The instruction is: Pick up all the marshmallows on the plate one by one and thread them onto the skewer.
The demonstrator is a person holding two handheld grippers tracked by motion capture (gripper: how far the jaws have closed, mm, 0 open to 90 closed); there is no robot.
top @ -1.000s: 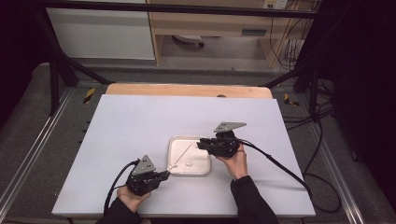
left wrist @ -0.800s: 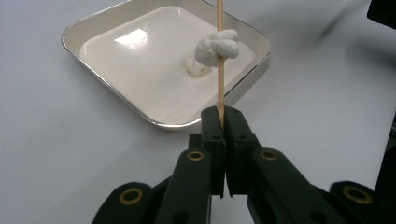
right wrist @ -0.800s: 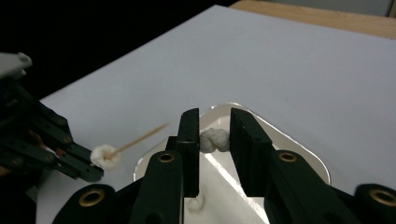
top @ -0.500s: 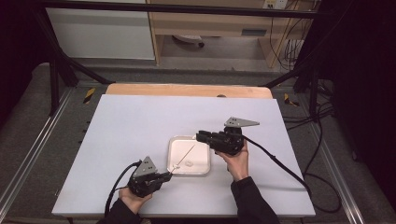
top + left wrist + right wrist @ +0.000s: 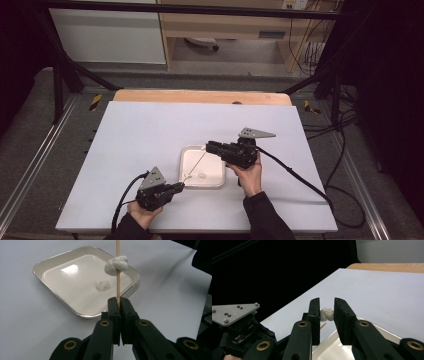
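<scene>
Inside tray (image 5: 50,263): marshmallow bit (image 5: 102,285) (white)

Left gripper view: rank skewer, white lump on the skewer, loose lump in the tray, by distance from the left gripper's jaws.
1. skewer: clamped in the left gripper, rising straight up.
2. loose lump: on the tray floor, left of the skewer.
3. white lump: threaded higher on the skewer, over the tray.

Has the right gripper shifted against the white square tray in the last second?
Yes. The right gripper has risen slightly toward the tray's far right corner, jaws pinching the white lump.
</scene>
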